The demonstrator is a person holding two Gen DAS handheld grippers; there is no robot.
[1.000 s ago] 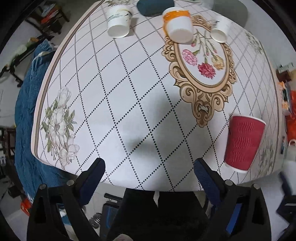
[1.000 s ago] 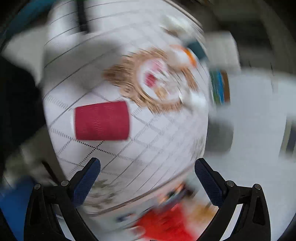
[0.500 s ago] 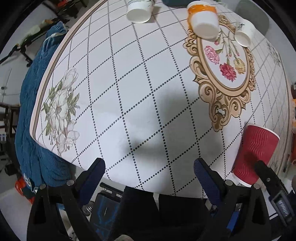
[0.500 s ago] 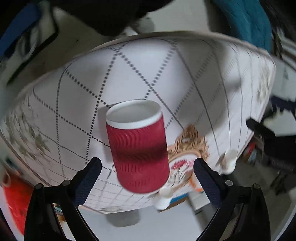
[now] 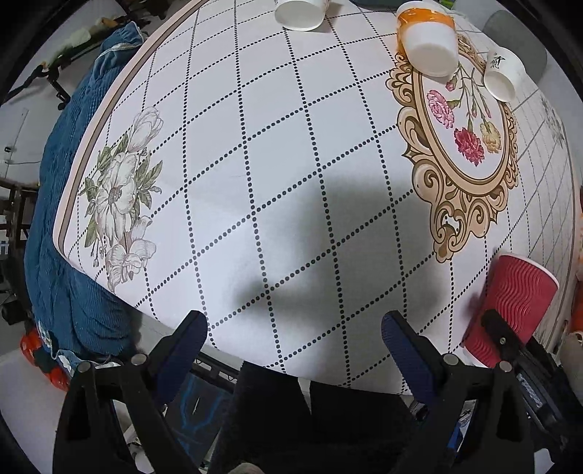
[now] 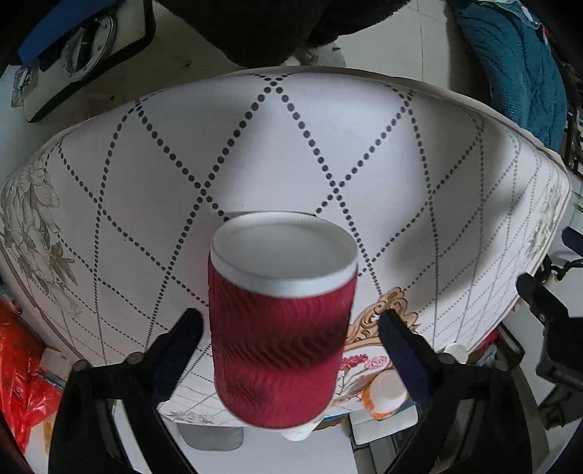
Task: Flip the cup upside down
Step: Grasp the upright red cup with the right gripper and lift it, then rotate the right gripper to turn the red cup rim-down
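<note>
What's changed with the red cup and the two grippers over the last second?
The right gripper swung round and closed in on the red cup, which now sits between its open fingers, not yet clamped. The left gripper drifted forward, still open and holding nothing. The cup stays put near the edge of the table.

White table (image 5: 298, 153) with a dotted diamond grid, a pale flower print near one edge and a gold-framed oval of pink, red and yellow carnations (image 5: 462, 135). At the far side, three cups lying tipped toward the camera — a white cup (image 5: 298, 12), an orange-banded cup (image 5: 428, 40) touching the gold frame, a small white cup (image 5: 503, 74) just beside the oval. Blue quilted cloth (image 5: 62, 226) hanging beside the table. Red plastic bag (image 6: 20, 379) low beside the table — contents unclear.
</note>
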